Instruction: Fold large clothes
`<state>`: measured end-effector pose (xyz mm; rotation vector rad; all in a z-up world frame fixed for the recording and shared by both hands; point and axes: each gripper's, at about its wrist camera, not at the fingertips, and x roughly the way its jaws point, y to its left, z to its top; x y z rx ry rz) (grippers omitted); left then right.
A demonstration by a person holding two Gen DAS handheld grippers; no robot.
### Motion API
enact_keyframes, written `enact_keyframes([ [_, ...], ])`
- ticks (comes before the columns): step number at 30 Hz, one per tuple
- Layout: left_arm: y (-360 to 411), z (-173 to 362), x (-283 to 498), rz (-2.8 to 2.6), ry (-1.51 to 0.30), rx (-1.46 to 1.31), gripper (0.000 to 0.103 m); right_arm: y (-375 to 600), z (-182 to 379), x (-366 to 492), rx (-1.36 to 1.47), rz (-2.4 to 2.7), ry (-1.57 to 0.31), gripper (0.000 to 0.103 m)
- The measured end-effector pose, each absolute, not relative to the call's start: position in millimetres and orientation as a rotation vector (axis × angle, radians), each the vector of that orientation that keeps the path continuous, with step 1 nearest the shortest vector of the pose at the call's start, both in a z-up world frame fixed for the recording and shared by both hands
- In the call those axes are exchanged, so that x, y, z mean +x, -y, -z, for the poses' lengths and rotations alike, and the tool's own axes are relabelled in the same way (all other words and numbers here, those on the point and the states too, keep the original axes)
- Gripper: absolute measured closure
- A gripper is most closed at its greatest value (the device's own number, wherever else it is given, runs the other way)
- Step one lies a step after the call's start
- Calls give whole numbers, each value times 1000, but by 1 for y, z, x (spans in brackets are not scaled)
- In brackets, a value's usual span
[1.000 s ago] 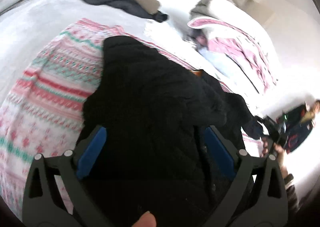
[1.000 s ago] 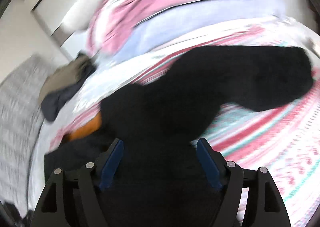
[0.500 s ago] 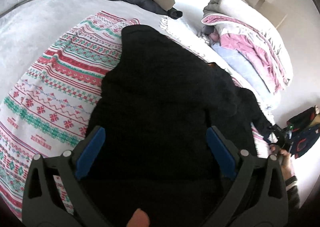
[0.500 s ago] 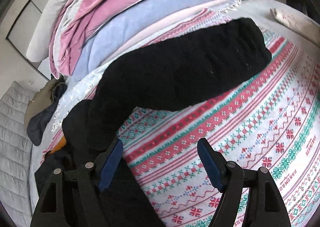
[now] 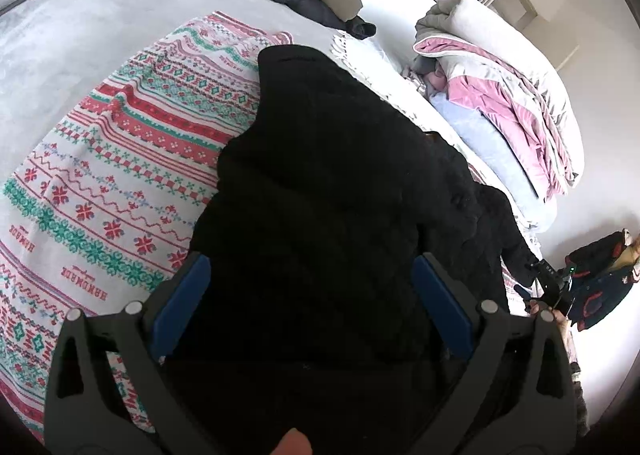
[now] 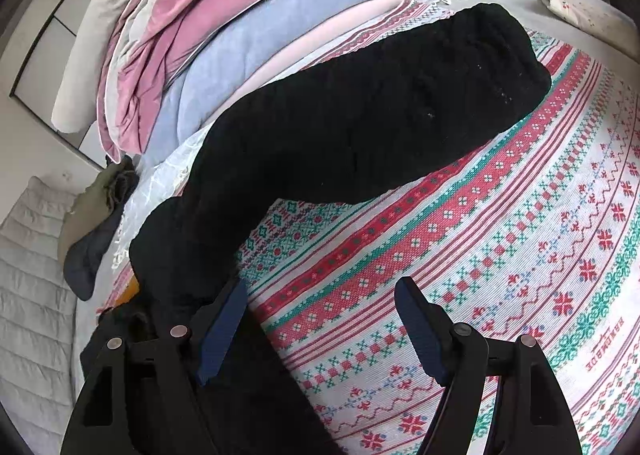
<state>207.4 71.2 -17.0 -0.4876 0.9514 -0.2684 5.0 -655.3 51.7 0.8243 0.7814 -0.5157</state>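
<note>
One bulky black knitted garment (image 6: 360,115) lies on the red-and-green patterned blanket (image 6: 500,255); its sleeve, blurred mid-swing before, now rests flat. Right tool (image 6: 320,323) spread, empty; left tool (image 5: 312,307) spread, garment between its pads

Fuzzy matt black knit garment (image 5: 320,195) on a woven patterned cloth blanket (image 5: 120,175).

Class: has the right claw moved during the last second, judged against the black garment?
Yes. The right claw slid off the black garment onto the patterned blanket.
</note>
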Motion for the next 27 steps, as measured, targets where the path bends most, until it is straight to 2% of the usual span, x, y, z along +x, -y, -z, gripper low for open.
enact_keyframes([
  [11, -78, 23, 211, 293, -971, -517, 2, 651, -56, 16, 803, 520, -752, 25],
  [20, -73, 23, 217, 315, -929, -518, 2, 688, -34, 25, 876, 543, -716, 25],
  [27, -74, 20, 217, 304, -864, -499, 2, 725, -14, 19, 1069, 504, -525, 25],
])
